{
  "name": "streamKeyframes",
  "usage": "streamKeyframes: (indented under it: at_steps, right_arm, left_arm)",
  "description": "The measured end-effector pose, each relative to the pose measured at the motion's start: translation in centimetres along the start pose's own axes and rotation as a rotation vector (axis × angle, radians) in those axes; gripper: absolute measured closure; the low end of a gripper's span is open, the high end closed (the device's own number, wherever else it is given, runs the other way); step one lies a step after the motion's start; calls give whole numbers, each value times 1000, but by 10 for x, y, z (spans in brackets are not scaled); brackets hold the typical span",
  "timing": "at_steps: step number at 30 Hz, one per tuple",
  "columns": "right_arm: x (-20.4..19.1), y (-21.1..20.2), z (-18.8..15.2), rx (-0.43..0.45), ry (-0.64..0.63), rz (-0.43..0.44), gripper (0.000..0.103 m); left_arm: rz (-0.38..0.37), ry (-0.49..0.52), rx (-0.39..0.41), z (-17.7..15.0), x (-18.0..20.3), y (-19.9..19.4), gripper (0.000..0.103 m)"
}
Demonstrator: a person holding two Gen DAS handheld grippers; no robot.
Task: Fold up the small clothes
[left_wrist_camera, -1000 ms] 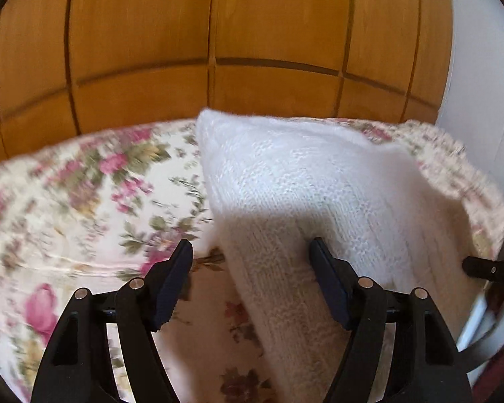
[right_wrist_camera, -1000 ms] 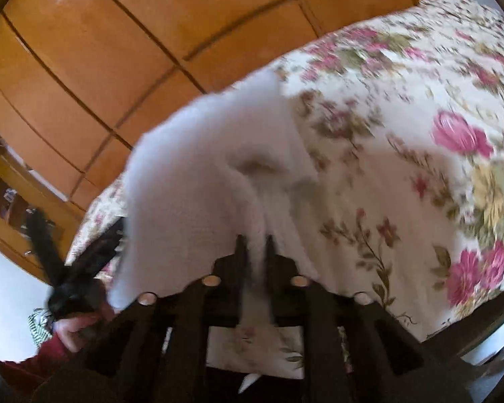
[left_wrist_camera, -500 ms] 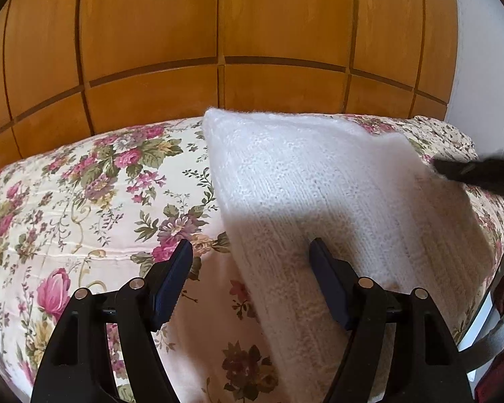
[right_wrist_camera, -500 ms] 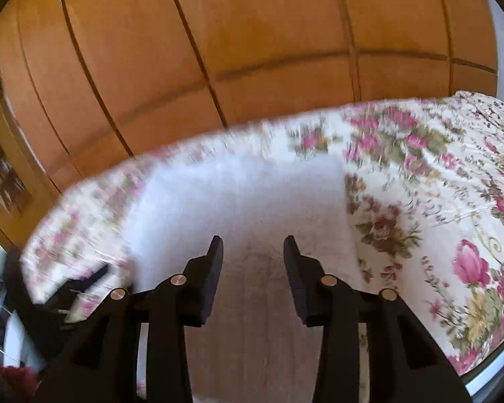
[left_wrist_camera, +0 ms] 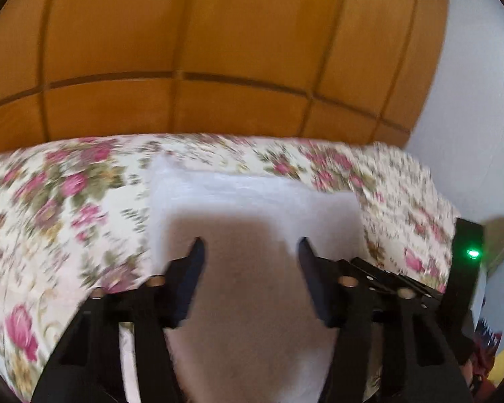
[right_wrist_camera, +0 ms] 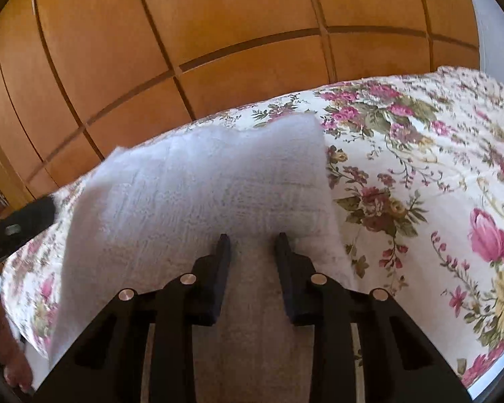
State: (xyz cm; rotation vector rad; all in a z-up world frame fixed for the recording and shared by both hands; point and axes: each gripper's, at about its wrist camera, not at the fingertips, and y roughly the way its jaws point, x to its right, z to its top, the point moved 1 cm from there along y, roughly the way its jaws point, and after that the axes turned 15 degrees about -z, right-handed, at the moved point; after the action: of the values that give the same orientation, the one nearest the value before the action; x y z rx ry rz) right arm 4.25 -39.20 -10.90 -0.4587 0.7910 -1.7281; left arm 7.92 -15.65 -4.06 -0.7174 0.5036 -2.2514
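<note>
A white knitted garment [left_wrist_camera: 252, 198] lies folded in a rough rectangle on a flowered bedspread [left_wrist_camera: 67, 201]. My left gripper [left_wrist_camera: 251, 241] hovers over its near part. Its jaws are closing but still stand apart, and no fold of cloth is pinched between them; this view is blurred by motion. In the right wrist view the same garment [right_wrist_camera: 201, 181] lies flat, and my right gripper [right_wrist_camera: 252, 236] is over its near right part. Its jaws are closing with a narrow gap and nothing pressed between the pads.
Wooden wardrobe doors [right_wrist_camera: 218, 16] rise behind the bed, and a white wall [left_wrist_camera: 470, 100] stands at the right. The right gripper's body with a green light [left_wrist_camera: 467, 258] shows at the right edge. The left gripper [right_wrist_camera: 20, 221] and a hand [right_wrist_camera: 13, 362] appear at the left.
My right gripper let go of the raised garment, which now lies flat on the bed. My left gripper drew back from the cloth, shifted across it, and its jaws narrowed.
</note>
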Motion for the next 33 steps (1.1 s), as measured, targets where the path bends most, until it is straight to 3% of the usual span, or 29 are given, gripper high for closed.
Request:
streamKeyframes:
  at_steps: [2, 4, 8, 13, 17, 22, 27, 33]
  right_arm:
    - [1, 0, 0, -2, 5, 5, 76]
    - [2, 1, 0, -3, 4, 12, 76]
    - [-2, 5, 0, -8, 4, 2, 76]
    - [-4, 4, -4, 10, -25, -10, 76]
    - [-6, 1, -6, 7, -39, -17, 76]
    - [-6, -3, -6, 0, -30, -21, 75]
    - [-9, -10, -7, 5, -54, -40, 74]
    - [-10, -21, -12, 5, -55, -39, 68]
  left_arm:
    - [60, 29, -80, 0, -2, 32, 62]
    - [119, 69, -105, -6, -12, 55, 62]
    - [104, 96, -133, -7, -26, 71, 62]
    - [64, 107, -44, -22, -24, 48, 62]
    - [99, 156, -6, -35, -8, 33, 62]
    - [69, 106, 17, -43, -6, 15, 62]
    - [51, 95, 19, -51, -1, 5, 50]
    - [43, 150, -10, -69, 13, 2, 26]
